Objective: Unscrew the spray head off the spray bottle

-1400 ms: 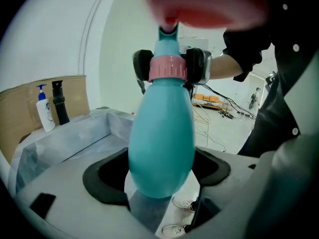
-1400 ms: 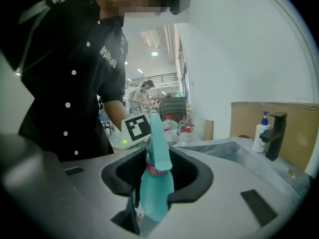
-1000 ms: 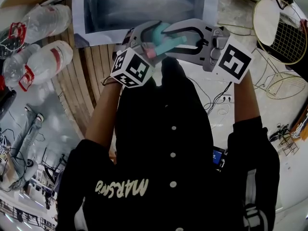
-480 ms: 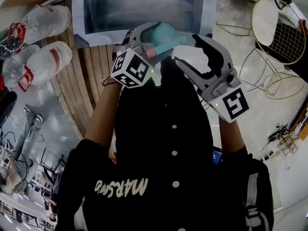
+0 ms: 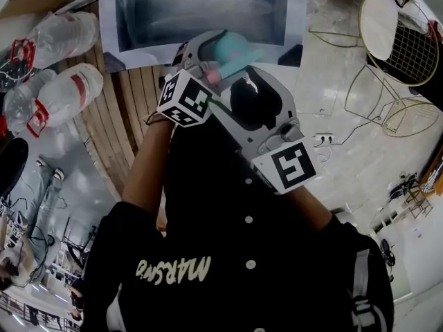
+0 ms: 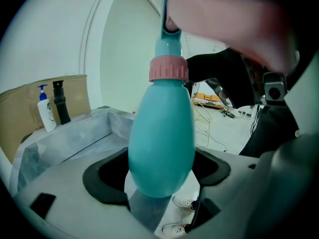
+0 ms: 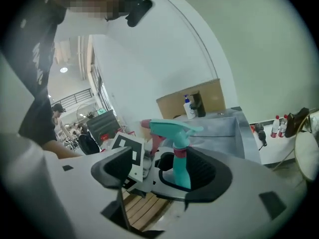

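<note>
Right gripper (image 5: pixel 255 95): nearest you. Its jaws stand wide and have just been opening. In the right gripper view the neck of the spray bottle (image 7: pixel 182 176) shows in the gap between them, but neither ribbed dark pad presses on it. This looks like a pause between twists, so come back on squarely, close firmly, then turn about the bottle's long axis.
Left gripper (image 6: pixel 159 176): its jaws are clamped on the bottle's belly and hold it up in the air out in front of you. Keep this hand quiet, because it is your anchor and any give here wastes the twist.
Spray bottle: smooth teal plastic, egg-shaped, tapering to a narrow neck. A body this round and slick will likely spin in the pads, so keep the grip on the widest part.
Collar (image 6: pixel 168 68): a pink ring that looks finely ribbed, where the body meets the head. That is probably the thread to loosen, so take hold there rather than at the trigger.
Spray head (image 7: pixel 173 128): teal and angular, with a pink nozzle tip and a pink trigger. It is still seated on the neck.
Tabletop (image 5: pixel 135 99): warm wooden slats below your hands, with a grey crinkled sheet (image 5: pixel 201 12) beyond them.
Far off: crumpled clear plastic bottles (image 5: pixel 66 81) with red parts at the left, a cardboard box (image 6: pixel 30 103), and a wire basket (image 5: pixel 398 40) at the right.
</note>
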`<control>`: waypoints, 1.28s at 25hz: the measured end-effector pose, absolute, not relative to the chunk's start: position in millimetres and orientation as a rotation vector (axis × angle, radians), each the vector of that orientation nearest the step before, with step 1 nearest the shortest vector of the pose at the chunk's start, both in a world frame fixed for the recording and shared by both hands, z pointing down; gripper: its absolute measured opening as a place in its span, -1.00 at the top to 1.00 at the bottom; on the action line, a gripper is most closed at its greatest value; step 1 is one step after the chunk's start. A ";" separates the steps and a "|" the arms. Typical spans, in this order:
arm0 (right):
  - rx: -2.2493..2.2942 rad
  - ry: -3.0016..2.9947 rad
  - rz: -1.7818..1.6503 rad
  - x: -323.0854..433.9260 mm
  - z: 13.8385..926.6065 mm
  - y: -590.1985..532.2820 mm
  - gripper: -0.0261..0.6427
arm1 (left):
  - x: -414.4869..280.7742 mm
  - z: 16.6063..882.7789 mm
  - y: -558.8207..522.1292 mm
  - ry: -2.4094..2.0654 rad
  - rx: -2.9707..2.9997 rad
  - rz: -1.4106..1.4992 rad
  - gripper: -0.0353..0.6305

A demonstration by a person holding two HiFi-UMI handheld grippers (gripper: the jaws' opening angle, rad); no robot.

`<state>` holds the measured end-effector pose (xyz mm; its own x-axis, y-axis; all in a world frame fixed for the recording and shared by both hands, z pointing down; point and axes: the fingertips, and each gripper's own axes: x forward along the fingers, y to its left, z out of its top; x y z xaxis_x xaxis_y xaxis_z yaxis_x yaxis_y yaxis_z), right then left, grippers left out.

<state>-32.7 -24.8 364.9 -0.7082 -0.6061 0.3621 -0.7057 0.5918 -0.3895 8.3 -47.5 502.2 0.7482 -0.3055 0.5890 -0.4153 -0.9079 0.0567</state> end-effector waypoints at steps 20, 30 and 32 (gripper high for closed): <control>1.157 -2.595 0.532 -37.4 370.2 -50.5 -0.10 | 8.2 501.3 -48.5 -0.570 2.750 0.897 -0.31; 0.955 -2.537 0.089 -23.9 389.1 -54.4 0.44 | 9.9 497.6 -49.6 -0.566 2.756 0.872 -0.31; 0.892 -2.575 0.058 -25.6 388.8 -54.9 0.44 | 9.2 498.0 -50.1 -0.564 2.754 0.865 -0.31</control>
<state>-25.6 -54.9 388.8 -0.7098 -0.5835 0.3946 -0.6007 0.7940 0.0936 9.2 -50.1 498.0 0.7560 -0.2967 0.5834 -0.4137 -0.9073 0.0746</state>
